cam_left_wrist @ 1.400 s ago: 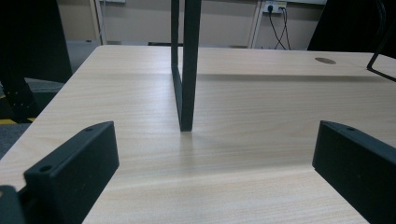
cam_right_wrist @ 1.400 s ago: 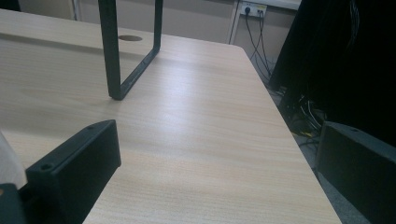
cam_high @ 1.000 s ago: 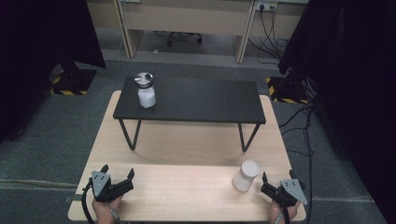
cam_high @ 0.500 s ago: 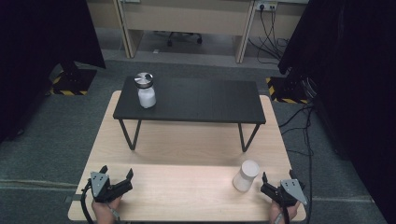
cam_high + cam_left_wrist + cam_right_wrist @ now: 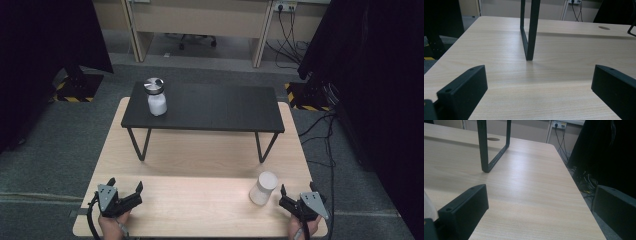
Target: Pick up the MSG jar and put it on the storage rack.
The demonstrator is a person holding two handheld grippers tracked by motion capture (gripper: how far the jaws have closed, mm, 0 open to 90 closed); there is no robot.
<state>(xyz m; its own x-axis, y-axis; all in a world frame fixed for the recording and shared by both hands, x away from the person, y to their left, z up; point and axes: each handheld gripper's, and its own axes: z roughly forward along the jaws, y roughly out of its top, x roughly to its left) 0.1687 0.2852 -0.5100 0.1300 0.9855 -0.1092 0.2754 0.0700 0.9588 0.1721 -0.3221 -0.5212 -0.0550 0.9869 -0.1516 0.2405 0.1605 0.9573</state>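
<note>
- White and smooth, the cup (image 5: 263, 188) stands upside down on the pale tabletop (image 5: 200, 205), near its front right corner, just beside the right gripper (image 5: 289, 199) and not touching it.
- It looks like a light, thin-walled cup, plastic or paper; I judge it would dent under a hard squeeze and skid on the wood if nudged from one side.
- The best hold seems to be across the round wall at mid-height, one finger on each side, closing gently; the flat top gives nothing to pinch.
- Right gripper: fingers spread wide and holding nothing. In the right gripper view, bare wood lies between them and a white sliver of the cup (image 5: 428, 207) shows at the left edge, so the cup sits off to the side, not between the fingers.
- Left gripper (image 5: 126, 194): fingers wide apart too, empty, resting low over the front left of the tabletop and looking toward a leg (image 5: 529, 30) of the black bench (image 5: 210, 107).
- A white jar (image 5: 156, 97) with a metal lid stands at the bench's far left, well apart from both grippers.
- Against the frames a second and half a second ago, almost nothing differs: cup, jar and both grippers keep their places, with the fingers as wide as before.
</note>
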